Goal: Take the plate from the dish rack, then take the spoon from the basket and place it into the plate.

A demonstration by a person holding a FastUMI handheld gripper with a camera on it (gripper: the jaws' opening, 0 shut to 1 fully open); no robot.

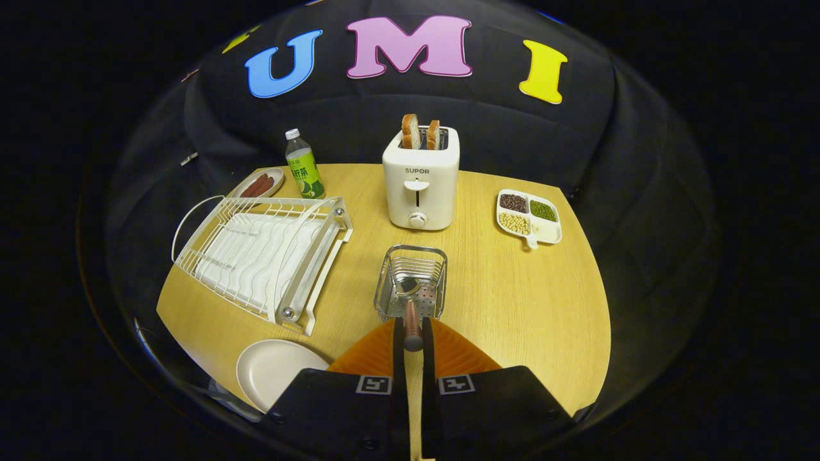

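Clamped between our gripper's fingers is the spoon's handle, apparently, its bowl inside the wire basket. We see the plate lying beside the empty dish rack.

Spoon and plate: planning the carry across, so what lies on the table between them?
In the gripper view, bare tabletop separates the plate from the spoon, whose handle sits between the gripper fingers.
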